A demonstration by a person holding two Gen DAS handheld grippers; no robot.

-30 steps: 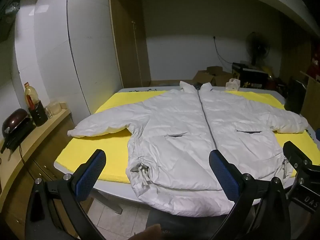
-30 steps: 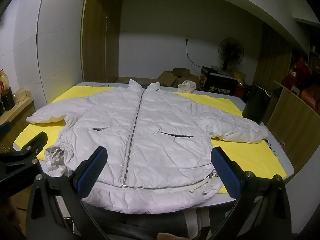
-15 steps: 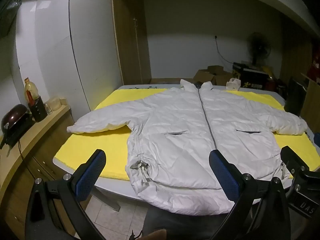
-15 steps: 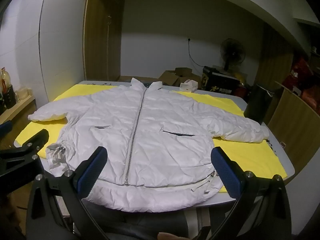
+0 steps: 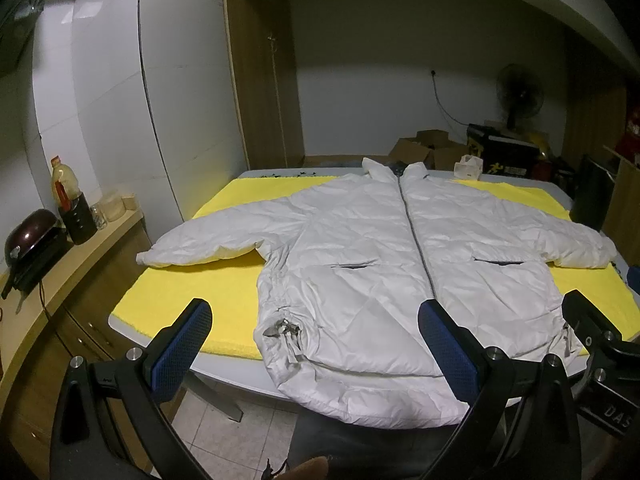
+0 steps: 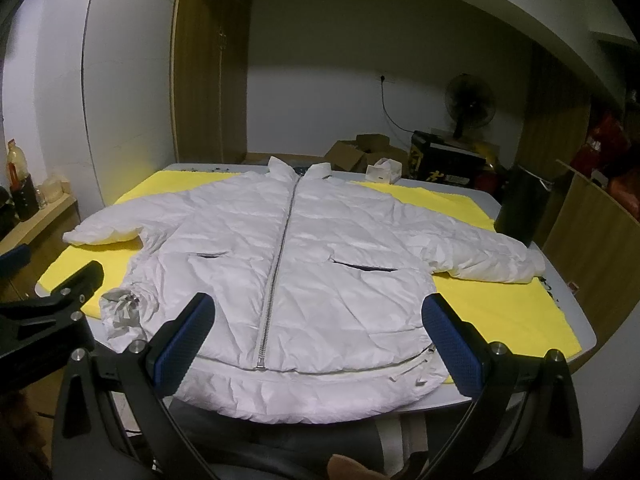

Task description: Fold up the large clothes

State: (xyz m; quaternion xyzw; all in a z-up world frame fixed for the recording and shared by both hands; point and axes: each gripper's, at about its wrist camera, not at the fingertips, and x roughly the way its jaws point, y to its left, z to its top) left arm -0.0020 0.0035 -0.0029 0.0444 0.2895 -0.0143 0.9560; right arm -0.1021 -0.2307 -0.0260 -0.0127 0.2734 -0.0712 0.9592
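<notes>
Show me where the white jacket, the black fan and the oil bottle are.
white jacket (image 6: 320, 264): right wrist view, on the chest, right of the zipper.
black fan (image 6: 469, 101): right wrist view, on its round head.
oil bottle (image 5: 64, 186): left wrist view, on its body.

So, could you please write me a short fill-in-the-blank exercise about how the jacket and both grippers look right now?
1. The white jacket lies spread on a ____ cloth that covers the table.
2. The jacket's front zipper is fully ____.
3. The left gripper and the right gripper are both ____ and hold nothing.
4. The jacket's hem hangs over the table's ____ edge.

Missing words: yellow; closed; open; near
</notes>
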